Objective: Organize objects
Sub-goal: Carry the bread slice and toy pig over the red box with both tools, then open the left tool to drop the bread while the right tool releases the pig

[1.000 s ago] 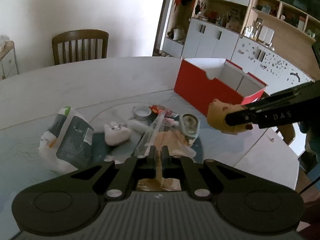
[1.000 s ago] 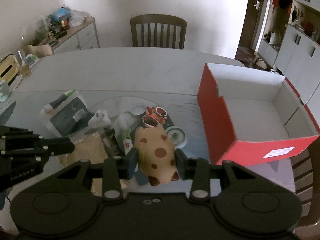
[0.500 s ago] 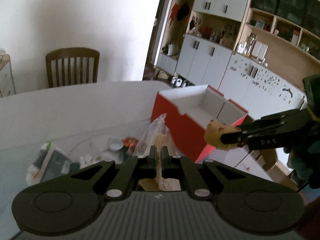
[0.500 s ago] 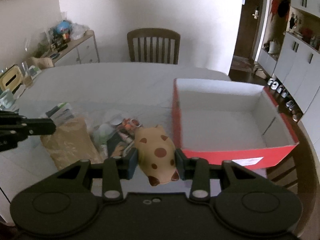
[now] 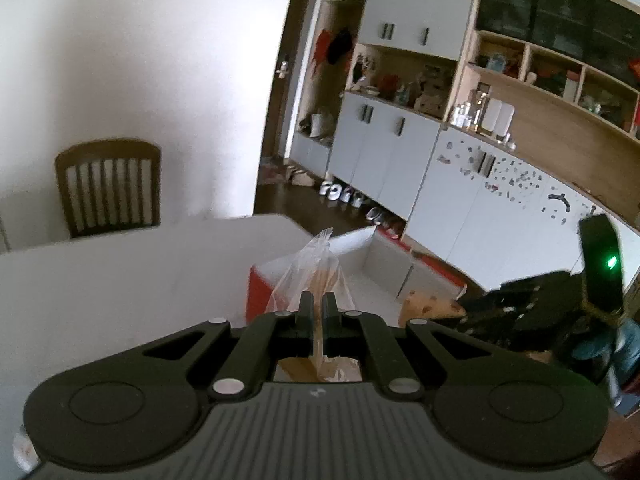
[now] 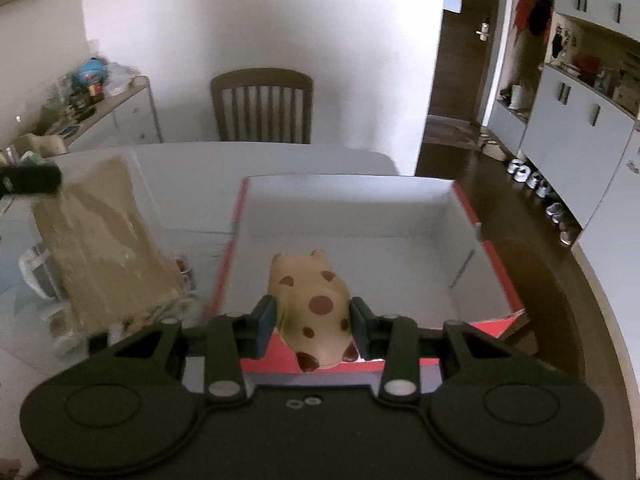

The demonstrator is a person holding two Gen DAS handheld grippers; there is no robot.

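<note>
Right gripper (image 6: pixel 312 322) clamps the tan brown-spotted pig toy (image 6: pixel 310 306) above the red cardboard box (image 6: pixel 356 236); left gripper (image 5: pixel 318 308) pinches the clear plastic bag (image 5: pixel 316 268).

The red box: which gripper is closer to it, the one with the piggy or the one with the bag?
Right. The right gripper holds the spotted pig toy over the red box's near edge. The left gripper holds the clear bag off to the box's left, above the table.
</note>
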